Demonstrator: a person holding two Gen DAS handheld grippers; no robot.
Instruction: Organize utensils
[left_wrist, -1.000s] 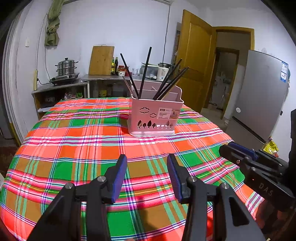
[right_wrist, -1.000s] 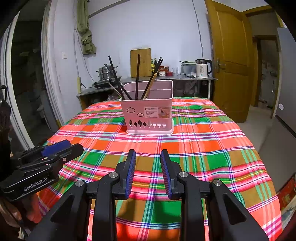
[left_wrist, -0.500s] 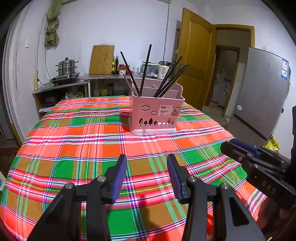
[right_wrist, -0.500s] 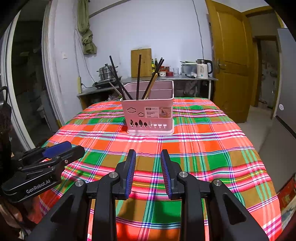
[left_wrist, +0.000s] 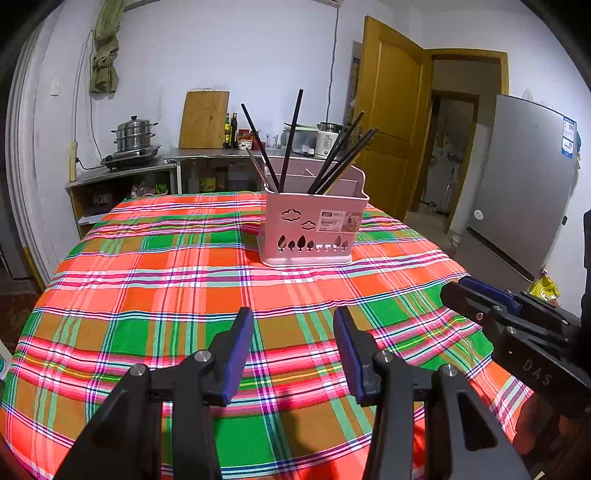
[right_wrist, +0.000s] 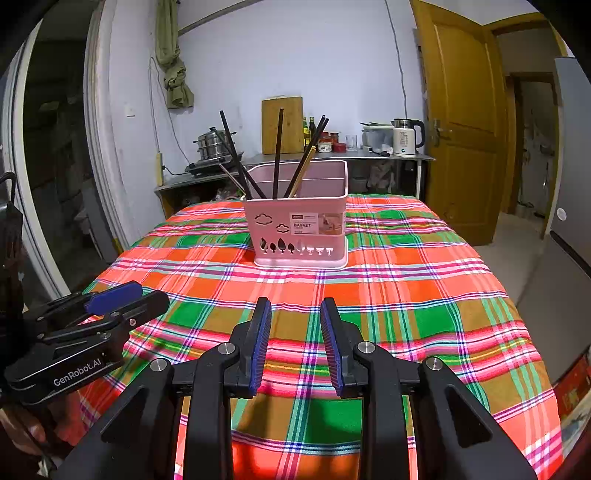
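Left wrist view: left gripper (left_wrist: 293, 345) hangs over the near plaid tablecloth (left_wrist: 147, 280), jaws moderately apart with nothing between them. Farther off, the pink basket (left_wrist: 314, 225) stands at mid-table, dark chopsticks (left_wrist: 291, 140) upright inside. Right gripper (right_wrist: 295, 336) hovers alongside, jaws narrower, also empty.

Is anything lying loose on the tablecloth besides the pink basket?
No: the tablecloth carries only the pink basket, and the chopsticks all stand inside it.
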